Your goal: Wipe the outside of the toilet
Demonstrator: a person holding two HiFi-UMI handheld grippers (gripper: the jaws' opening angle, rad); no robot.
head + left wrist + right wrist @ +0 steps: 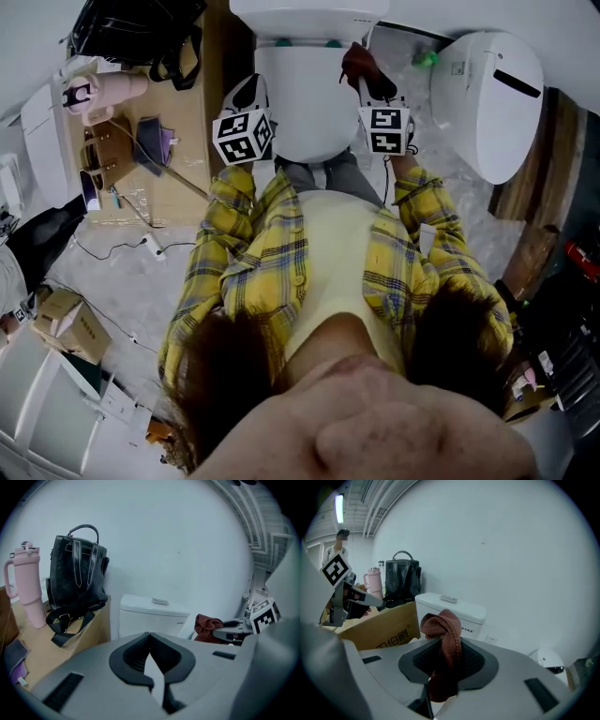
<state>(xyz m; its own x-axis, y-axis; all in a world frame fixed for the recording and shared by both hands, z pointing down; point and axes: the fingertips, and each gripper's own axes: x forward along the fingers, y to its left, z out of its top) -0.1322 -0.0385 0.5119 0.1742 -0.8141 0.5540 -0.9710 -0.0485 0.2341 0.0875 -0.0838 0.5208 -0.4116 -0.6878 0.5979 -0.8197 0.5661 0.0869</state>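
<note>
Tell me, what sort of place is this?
Probably a makeshift test room rather than a real bathroom: a white toilet stands against a bare wall, a second toilet-like fixture sits beside it, and a backpack and pink tumbler rest on a cardboard box.

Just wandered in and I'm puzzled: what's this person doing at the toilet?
A person in a yellow plaid shirt stands over a white toilet, a gripper in each hand. The right gripper has its jaws shut on a reddish-brown cloth, held at the toilet's right side near the tank. The left gripper hovers opposite, jaws together, empty.
</note>
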